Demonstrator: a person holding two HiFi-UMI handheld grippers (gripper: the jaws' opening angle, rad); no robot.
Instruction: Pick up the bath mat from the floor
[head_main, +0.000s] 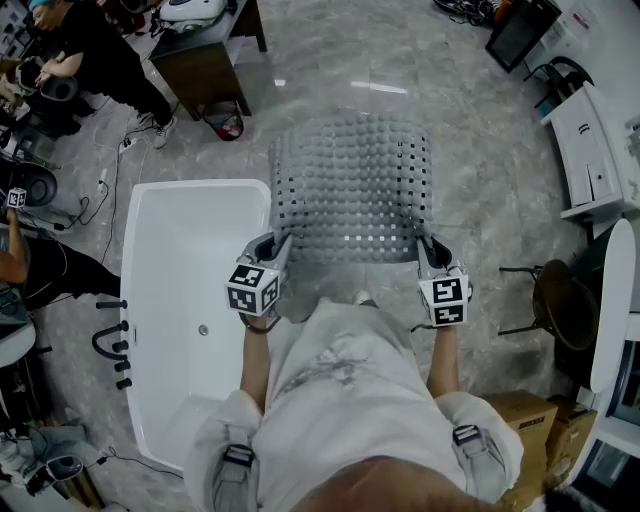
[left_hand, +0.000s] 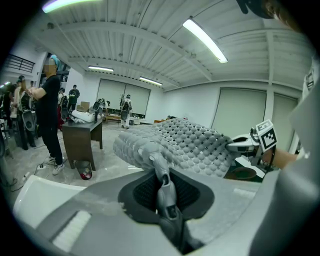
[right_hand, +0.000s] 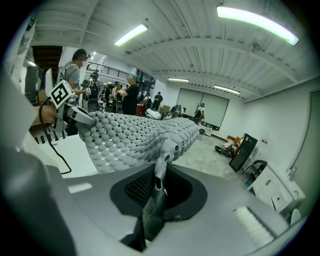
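Bumpy rubbery bath mat (head_main: 350, 185), glossy floor (head_main: 480, 130)

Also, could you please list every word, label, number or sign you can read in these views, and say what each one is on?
No text can be read in any view.
Cubes on the left gripper and right gripper: black-and-white square markers, no letters.
White label beside the black screen: too small to read.
Bath mat and cardboard box: no print visible.
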